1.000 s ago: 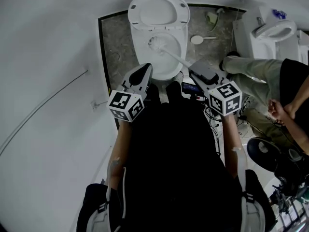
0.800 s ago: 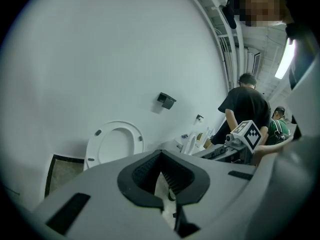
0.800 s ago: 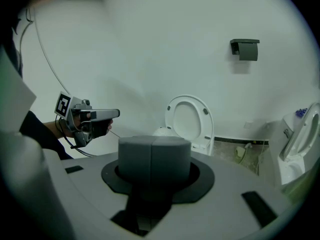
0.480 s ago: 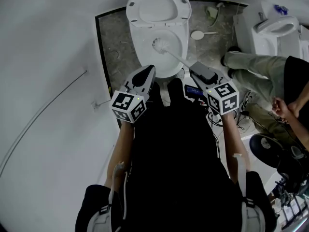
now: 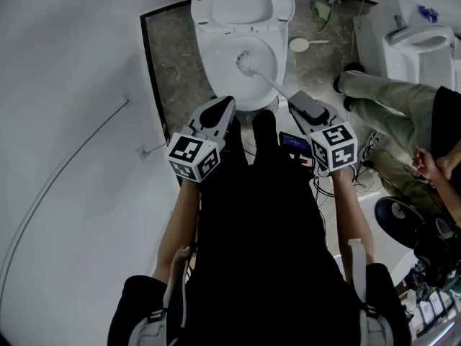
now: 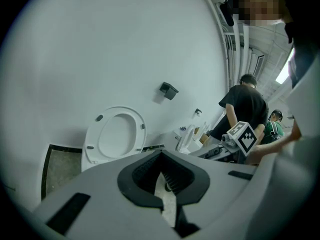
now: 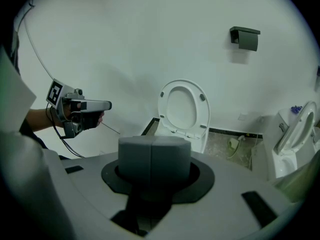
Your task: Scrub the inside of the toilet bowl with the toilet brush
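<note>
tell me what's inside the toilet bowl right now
The white head of the toilet brush sits inside the toilet bowl, its handle slanting out over the front rim to the right claw. The bowl's bottom beneath the brush head is covered.

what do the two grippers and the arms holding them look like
Both the left gripper and right gripper are grey wedge-shaped shells with black jaw linings, each carrying a cube of black-and-white square markers. A black cable hangs off the left one. The forearms are bare.
</note>
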Demonstrator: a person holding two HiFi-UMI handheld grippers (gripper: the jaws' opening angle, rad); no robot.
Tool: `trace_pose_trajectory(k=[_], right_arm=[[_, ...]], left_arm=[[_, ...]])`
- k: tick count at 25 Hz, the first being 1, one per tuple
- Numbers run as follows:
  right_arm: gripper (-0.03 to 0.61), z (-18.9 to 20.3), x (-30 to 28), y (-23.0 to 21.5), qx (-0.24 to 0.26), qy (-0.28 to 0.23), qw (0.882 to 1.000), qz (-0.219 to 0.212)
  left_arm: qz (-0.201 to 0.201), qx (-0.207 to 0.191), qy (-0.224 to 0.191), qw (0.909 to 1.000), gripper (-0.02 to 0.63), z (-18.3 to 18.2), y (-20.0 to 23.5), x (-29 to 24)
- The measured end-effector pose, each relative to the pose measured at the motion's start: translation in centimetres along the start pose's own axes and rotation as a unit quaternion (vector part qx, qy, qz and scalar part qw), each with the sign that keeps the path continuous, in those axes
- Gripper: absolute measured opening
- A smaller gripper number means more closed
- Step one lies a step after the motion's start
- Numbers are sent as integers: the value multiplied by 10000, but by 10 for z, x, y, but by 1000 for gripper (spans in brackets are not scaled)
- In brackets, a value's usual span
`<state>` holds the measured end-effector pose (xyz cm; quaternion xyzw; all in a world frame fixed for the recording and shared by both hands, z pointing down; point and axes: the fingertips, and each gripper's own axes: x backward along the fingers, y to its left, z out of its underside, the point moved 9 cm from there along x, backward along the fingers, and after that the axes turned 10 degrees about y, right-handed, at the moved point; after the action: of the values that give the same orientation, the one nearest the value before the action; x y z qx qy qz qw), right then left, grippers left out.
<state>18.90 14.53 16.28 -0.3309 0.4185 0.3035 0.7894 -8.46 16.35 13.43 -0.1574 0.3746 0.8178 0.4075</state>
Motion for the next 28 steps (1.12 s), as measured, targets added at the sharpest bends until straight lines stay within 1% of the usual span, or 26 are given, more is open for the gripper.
trace_pose_trajectory(k=[7, 23, 28], right_arm=[[158, 2, -28, -2, -28, 188, 9998, 73], [158, 10, -96, -18, 0, 557, 9982, 237], [158, 7, -119, -29, -61, 582, 9979, 284]], left_arm=[[111, -42, 216, 9997, 11, 8, 15, -5], [179, 207, 491, 9984, 11, 33, 55, -25], [220, 195, 613, 9977, 11, 36, 69, -38]])
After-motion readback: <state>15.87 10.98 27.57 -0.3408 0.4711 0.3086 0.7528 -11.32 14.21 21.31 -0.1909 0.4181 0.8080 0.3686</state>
